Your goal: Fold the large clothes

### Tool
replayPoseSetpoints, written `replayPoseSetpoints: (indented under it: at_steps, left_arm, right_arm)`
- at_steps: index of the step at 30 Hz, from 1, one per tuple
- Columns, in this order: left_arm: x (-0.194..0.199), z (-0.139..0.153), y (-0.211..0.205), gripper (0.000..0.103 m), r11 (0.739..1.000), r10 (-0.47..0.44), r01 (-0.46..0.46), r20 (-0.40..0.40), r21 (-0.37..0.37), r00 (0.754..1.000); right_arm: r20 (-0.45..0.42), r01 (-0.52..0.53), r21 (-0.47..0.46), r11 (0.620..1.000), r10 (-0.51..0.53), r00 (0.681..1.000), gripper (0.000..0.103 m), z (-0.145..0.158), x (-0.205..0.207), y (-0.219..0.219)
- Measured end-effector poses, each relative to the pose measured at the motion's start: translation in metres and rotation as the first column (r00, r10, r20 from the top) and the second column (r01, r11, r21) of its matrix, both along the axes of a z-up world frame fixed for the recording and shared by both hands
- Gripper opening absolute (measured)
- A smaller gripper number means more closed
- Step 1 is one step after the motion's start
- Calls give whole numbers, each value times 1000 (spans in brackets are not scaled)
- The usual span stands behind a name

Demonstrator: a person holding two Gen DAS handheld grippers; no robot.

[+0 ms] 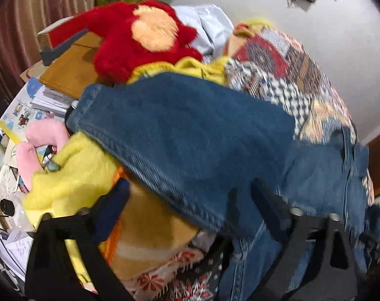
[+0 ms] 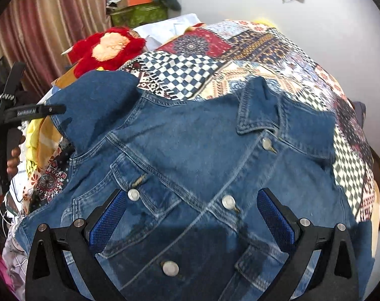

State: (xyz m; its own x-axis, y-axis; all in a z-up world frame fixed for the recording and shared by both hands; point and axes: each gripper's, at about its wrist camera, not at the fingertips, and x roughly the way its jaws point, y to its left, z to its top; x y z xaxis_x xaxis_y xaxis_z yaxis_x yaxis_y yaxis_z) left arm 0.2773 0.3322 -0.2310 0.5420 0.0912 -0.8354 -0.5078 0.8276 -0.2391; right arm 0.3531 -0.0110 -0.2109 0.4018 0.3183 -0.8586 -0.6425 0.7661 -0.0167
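**Left edge of the bed.** A yellow fleece (image 1: 74, 173) and a red plush toy (image 1: 129, 50) crowd this side, with other loose fabrics under and around them. Keep the fold clear of that heap.

**Left jaws.** Your left gripper (image 1: 188, 188) stands released, jaws wide, angled down over the sleeve (image 1: 190, 130) of the denim jacket (image 2: 190, 145). The sleeve's lower hem lies between the jaws. The view is blurred, so I cannot tell whether either pad touches cloth; nothing shows a clamp. The sleeve runs out over the heap, off the jacket's body.

**Jacket.** It lies front up on the patchwork quilt (image 2: 185, 75), near the bed's front edge, buttoned, with the collar (image 2: 260, 110) toward the far side.

**Right jaws.** Your right gripper (image 2: 192, 215) is also released, empty, poised above the button placket (image 2: 229, 202); the pads flank it without pressing.

**Judgement on the step.** This reads as the opening of the fold: the sleeve is to come in across the chest.
- Take the sleeve near the cuff, through both layers, on the seam rather than mid-panel; denim is stiff and slips from a shallow bite.
- Check no yellow fleece is caught with it.
- Use the right jaws to pin the body near the shoulder seam, so that the jacket does not skew on the quilt.
- Lay the sleeve flat and square to the placket.

**Right edge of the bed.** Bare quilt; room there to shift the jacket.
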Motion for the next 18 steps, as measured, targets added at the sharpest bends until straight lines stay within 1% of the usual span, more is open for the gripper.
replayPoseSetpoints:
  at_steps: [1,2,3,4,5,7,9,10,11,12,14,16,17,18]
  left_arm:
    - [2,2,4,82,1000,12,-12,10,-3,1000]
    - [4,2,8,75,1000,19,-18,20,-13,1000]
    - [6,2,13,70,999,34,-33,25,-25,999]
    - [7,2,18,68,998,45,-43,29,-39,999]
    - [8,1,24,64,997,53,-51,37,-60,998]
    - [10,0,31,57,994,66,-62,45,-91,997]
    - [11,2,35,45,993,83,-78,45,-93,996]
    - [11,5,35,44,993,84,-80,47,-85,995]
    - [10,9,34,38,994,83,-79,51,-74,995]
    - [10,13,31,29,996,77,-74,57,-56,995]
    - [11,28,21,15,999,39,-39,71,9,997]
    - [11,48,4,15,994,-15,4,95,109,995]
    - [9,58,-5,15,987,-43,25,107,156,993]
    - [9,67,-14,14,982,-73,50,122,184,990]
  right_arm:
    - [-17,-5,0,1000,5,1000,103,-3,2,3]
    - [-32,-9,1,1000,9,999,103,-5,3,4]
    - [-52,-12,3,1000,12,999,103,-7,4,6]
    - [-72,-15,5,1000,16,997,103,-10,5,7]
    - [-97,-18,11,1000,19,995,103,-13,6,6]
    - [-117,-16,19,1000,18,993,103,-15,5,5]
    - [-124,-2,26,1000,5,992,103,-14,5,0]
    - [-124,6,30,1000,-2,992,103,-13,5,-2]
    - [-124,17,38,999,-12,992,103,-10,6,-7]
    - [-124,25,43,999,-20,992,103,-8,6,-11]
    - [-125,52,56,997,-45,991,103,-1,7,-22]
    - [-130,75,67,995,-66,989,103,5,7,-31]
    - [-132,92,77,993,-81,988,103,10,7,-38]
    - [-131,107,87,991,-95,987,103,14,6,-44]
